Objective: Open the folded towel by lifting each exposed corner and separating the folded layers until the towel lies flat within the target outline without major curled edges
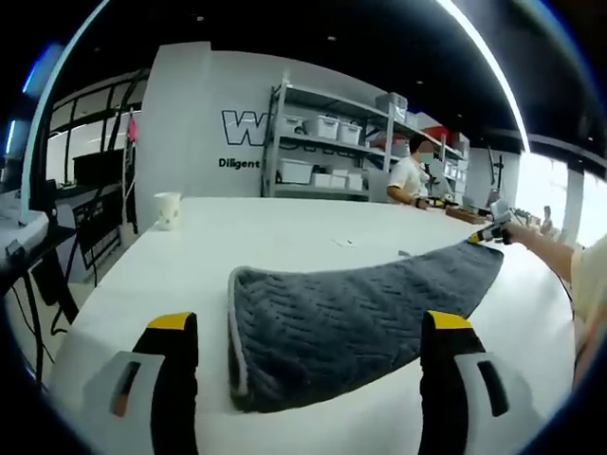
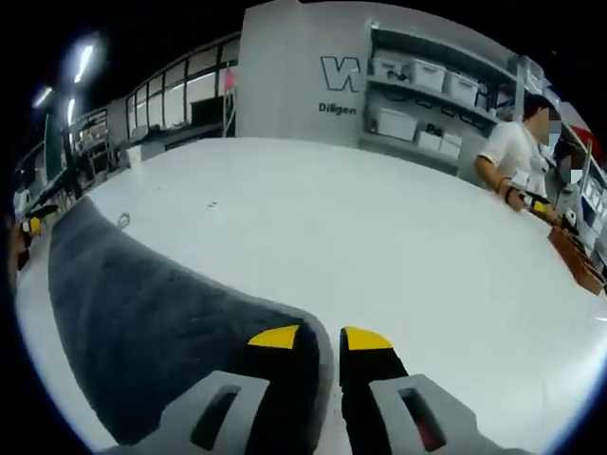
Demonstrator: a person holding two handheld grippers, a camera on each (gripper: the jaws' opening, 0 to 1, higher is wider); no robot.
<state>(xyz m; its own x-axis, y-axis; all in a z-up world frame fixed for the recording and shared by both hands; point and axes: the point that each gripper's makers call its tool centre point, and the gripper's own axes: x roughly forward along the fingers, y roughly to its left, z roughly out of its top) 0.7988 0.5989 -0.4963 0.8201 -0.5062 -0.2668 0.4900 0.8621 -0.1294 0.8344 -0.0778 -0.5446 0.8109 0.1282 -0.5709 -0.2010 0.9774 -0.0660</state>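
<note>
The setting was a wide white table point(image 1: 285, 237) in a workshop, with metal shelving point(image 1: 327, 142) of storage bins at 12 o'clock in the left gripper view, a paper cup point(image 1: 167, 209) at 10 o'clock and a person in a white shirt point(image 1: 410, 176) working at the far end, around 1 o'clock.

The grey towel point(image 1: 351, 318) lay stretched across the table, its bound near edge curling between the jaws of the left gripper point(image 1: 308, 327). That gripper stood released, jaws wide apart and clasping nothing, hovering just short of the cloth. Out at 3 o'clock in that view, the right gripper point(image 1: 493, 230) met the towel's far tip. In the right gripper view, the right gripper point(image 2: 319, 337) was clenched down on the towel point(image 2: 142, 322), the cloth's edge pinched between nearly closed yellow-tipped jaws and running away toward 9 o'clock.

No target outline could be made out on the table.

The risk appeared to be the single pinch: pulling from the far corner alone would probably drag the whole towel rather than part its layers, since the near end was unheld. A thin bite on the hem could also slip, letting the corner flop back curled.
</note>
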